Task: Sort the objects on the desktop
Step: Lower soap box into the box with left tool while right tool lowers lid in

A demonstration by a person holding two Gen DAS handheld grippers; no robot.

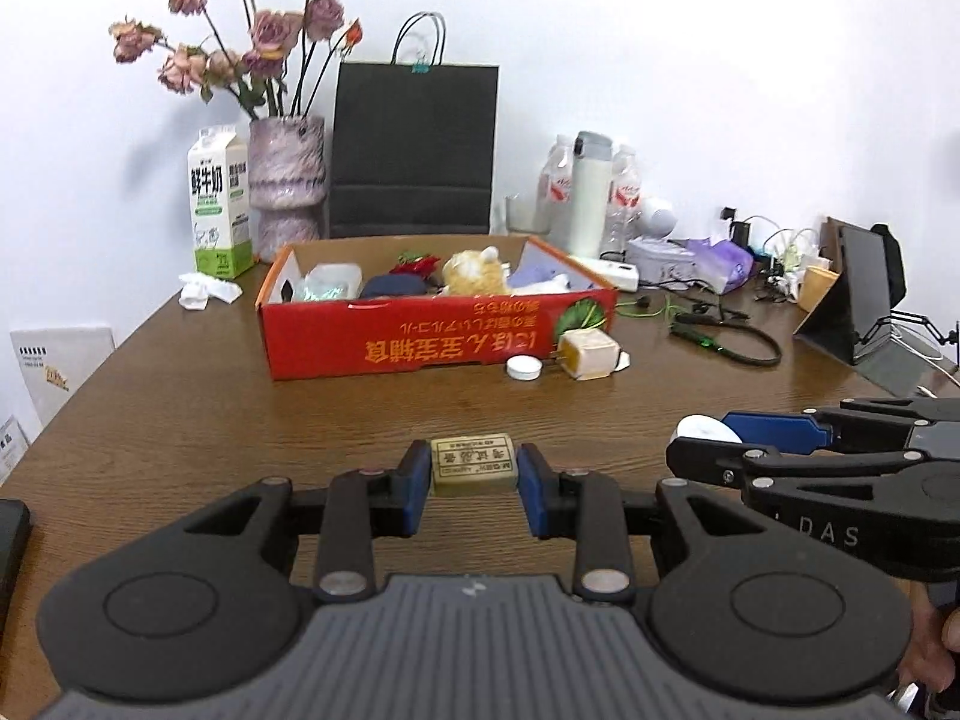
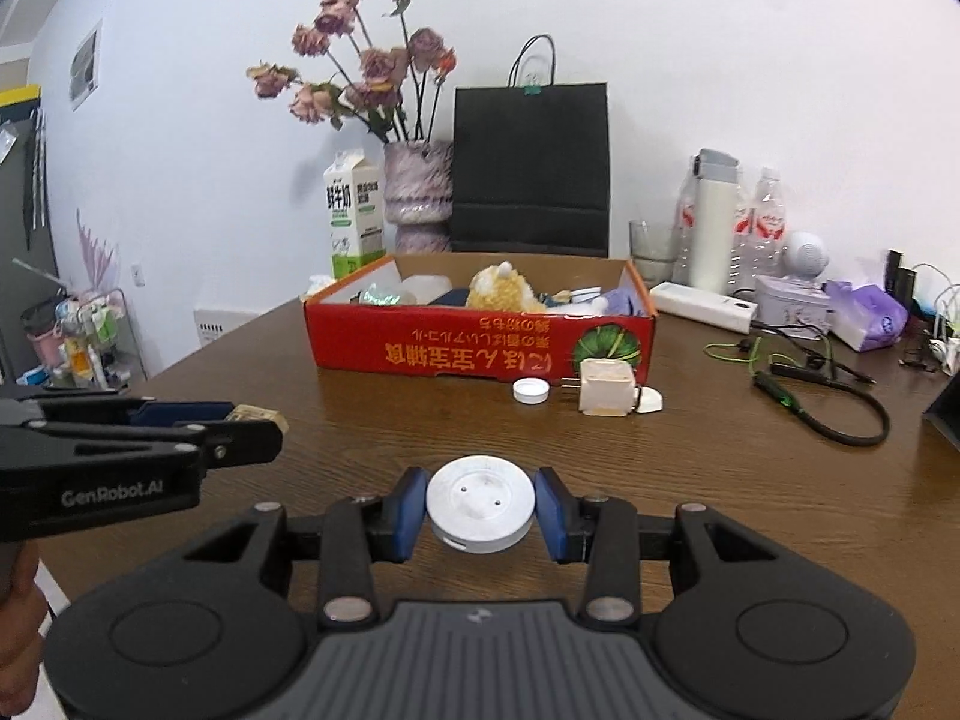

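My left gripper (image 1: 474, 483) is shut on a yellowish eraser (image 1: 475, 466) with a printed label, held above the brown table (image 1: 210, 420). The right gripper (image 2: 480, 510) is shut on a round white disc (image 2: 480, 503) with two small holes. Each gripper shows from the side in the other's view: the right gripper (image 1: 714, 441) with the disc (image 1: 705, 427), the left gripper (image 2: 264, 420) with the eraser (image 2: 259, 414). Ahead stands an open red cardboard box (image 1: 420, 348) (image 2: 450, 348) with a yellow plush toy (image 1: 474, 273) (image 2: 501, 288) and other items inside.
In front of the box lie a white cap (image 2: 530, 390) and a cream plug adapter (image 2: 606, 394). A black cable (image 2: 828, 414), power bank (image 2: 702, 303), bottles (image 2: 759, 228), a milk carton (image 1: 219, 204), a vase of flowers (image 1: 287, 180), a black bag (image 1: 414, 150) and a tablet (image 1: 858, 294) crowd the back and right.
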